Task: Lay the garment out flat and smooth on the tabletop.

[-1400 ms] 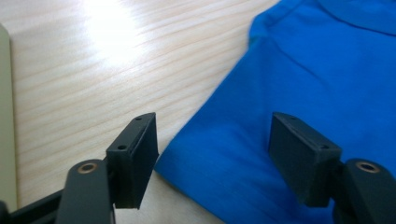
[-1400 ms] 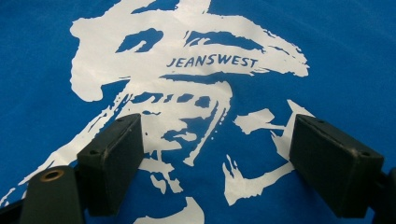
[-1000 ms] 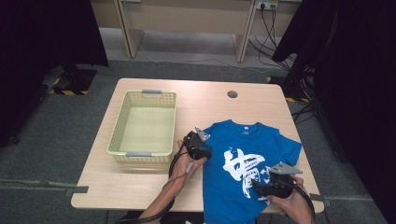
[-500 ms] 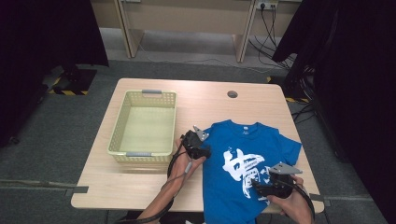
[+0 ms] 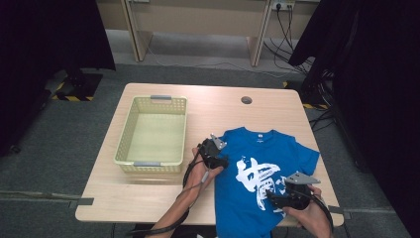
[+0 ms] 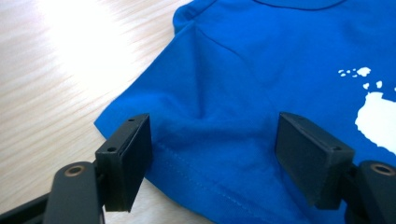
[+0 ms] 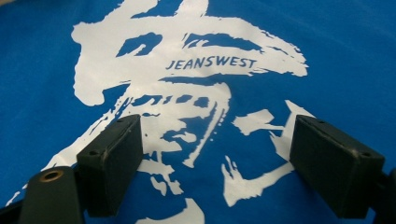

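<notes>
The right gripper (image 5: 277, 197) hovers over the blue T-shirt (image 5: 257, 148) spread on the desk (image 5: 148, 198), fingers apart and empty. The left gripper (image 5: 218, 159) straddles the sleeve (image 6: 187, 121) — its fingers have just eased closed slightly, gripping nothing yet. Likely a fold is starting; next, pinch the sleeve hem. Farther left sits the basket (image 5: 126, 161).

Left claw (image 5: 214, 154) and right claw (image 5: 285, 194) gape (forearms low, bent).

A light wooden table (image 5: 148, 198) with a round cable hole (image 5: 246, 100) stands on grey carpet (image 5: 59, 148). Black curtains (image 5: 44, 39) hang left and right; a wall socket (image 5: 279, 5) sits far behind.
</notes>
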`<state>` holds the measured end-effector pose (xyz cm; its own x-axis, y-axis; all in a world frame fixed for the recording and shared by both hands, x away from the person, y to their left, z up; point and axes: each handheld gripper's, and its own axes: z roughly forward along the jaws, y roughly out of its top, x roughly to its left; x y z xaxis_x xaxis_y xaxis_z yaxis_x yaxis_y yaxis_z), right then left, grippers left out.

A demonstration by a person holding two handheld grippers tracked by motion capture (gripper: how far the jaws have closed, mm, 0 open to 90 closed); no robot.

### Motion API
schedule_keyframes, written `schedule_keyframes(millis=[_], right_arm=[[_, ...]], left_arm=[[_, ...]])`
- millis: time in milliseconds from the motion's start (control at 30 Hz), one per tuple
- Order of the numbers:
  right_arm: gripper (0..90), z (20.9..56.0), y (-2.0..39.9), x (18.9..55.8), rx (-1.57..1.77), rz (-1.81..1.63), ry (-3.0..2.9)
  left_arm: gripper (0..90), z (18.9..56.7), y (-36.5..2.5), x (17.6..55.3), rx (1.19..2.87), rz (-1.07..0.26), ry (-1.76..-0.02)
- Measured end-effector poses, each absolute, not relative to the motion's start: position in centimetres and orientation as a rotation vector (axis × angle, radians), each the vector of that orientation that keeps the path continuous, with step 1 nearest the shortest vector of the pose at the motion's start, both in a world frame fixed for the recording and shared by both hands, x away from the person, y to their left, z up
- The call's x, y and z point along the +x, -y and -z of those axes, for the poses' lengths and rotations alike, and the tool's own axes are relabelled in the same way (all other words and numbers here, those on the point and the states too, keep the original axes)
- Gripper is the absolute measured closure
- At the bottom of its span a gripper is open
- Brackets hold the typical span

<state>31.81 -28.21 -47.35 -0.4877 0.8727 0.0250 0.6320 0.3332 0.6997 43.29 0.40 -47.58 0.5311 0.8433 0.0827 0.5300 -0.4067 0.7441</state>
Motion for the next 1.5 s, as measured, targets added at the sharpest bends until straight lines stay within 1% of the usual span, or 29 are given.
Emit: schedule_keyframes(millis=[133,200,267,367,533,633,733,800,933,1200,1500], right_arm=[[17.3,47.1,28.8,32.4,1.365,-0.936,-2.221],[17.2,47.1,29.2,32.6,1.386,-0.940,-2.198],[17.2,47.1,29.6,32.8,1.401,-0.937,-2.185],[16.6,47.4,29.7,32.9,1.410,-0.931,-2.189],[15.7,47.3,29.4,33.1,1.401,-0.893,-2.204],[15.2,47.2,29.1,33.4,1.406,-0.875,-2.214],[14.8,47.2,28.9,33.9,1.417,-0.871,-2.205],[14.7,47.1,28.7,34.3,1.421,-0.856,-2.213],[14.5,47.1,28.5,34.9,1.422,-0.853,-2.215],[14.3,47.0,27.9,36.9,1.439,-0.845,-2.216],[14.3,47.1,27.7,38.6,1.446,-0.848,-2.203]], left_arm=[[27.8,47.4,-0.6,43.4,2.103,-0.642,-1.106],[26.4,47.0,-0.7,43.0,2.056,-0.639,-1.105],[22.9,46.5,-0.5,42.1,2.023,-0.608,-1.085],[20.1,45.8,-0.2,40.2,2.018,-0.552,-1.030],[19.3,45.9,0.2,36.6,2.054,-0.452,-0.933],[19.4,46.6,0.2,35.6,2.104,-0.411,-0.909],[20.7,47.5,-0.1,36.0,2.146,-0.421,-0.925],[20.8,48.0,-0.4,36.4,2.132,-0.412,-0.941],[21.5,48.0,-0.6,37.1,2.127,-0.447,-0.958],[21.9,48.1,-0.9,39.4,2.098,-0.477,-1.015],[20.6,48.0,-1.3,41.1,2.087,-0.481,-1.061]])
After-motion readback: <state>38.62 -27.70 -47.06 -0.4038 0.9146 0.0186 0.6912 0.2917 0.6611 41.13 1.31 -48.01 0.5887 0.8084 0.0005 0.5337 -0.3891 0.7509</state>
